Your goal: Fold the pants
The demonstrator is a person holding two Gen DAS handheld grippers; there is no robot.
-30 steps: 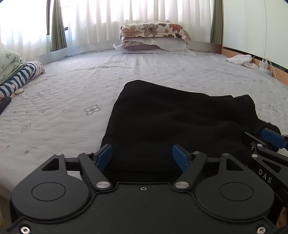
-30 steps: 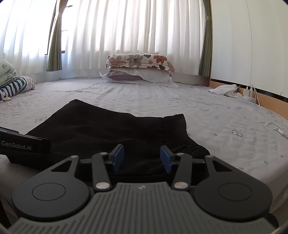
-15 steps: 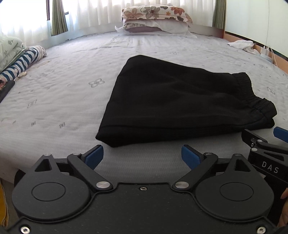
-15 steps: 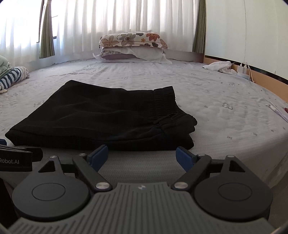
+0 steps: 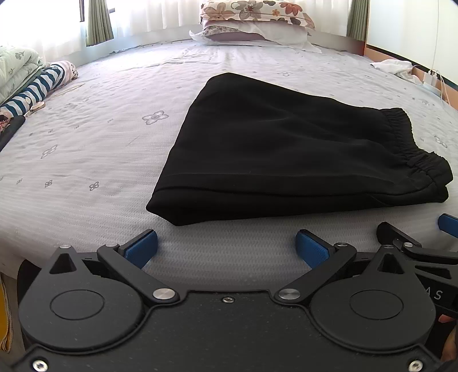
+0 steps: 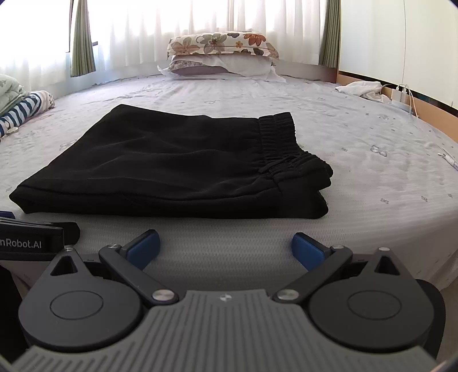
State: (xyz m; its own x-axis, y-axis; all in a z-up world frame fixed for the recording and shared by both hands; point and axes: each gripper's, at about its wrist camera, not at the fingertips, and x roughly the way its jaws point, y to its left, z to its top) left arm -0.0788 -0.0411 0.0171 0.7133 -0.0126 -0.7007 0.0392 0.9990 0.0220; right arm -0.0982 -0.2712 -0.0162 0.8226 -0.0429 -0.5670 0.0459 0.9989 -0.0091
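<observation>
My left gripper (image 5: 226, 247) and right gripper (image 6: 224, 247): jaws opening wide, nothing between. Folded black pants (image 5: 292, 160) flat on bed (image 5: 94, 143), at 12 o'clock, apart from pads.

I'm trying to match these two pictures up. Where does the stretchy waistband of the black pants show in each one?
Left wrist view: the waistband is at the right end of the black pants, right of centre.
Right wrist view: the waistband sits just right of centre, again at the pants' right end.
Shared landmark: the floral pillow at the far end of the bed.
</observation>
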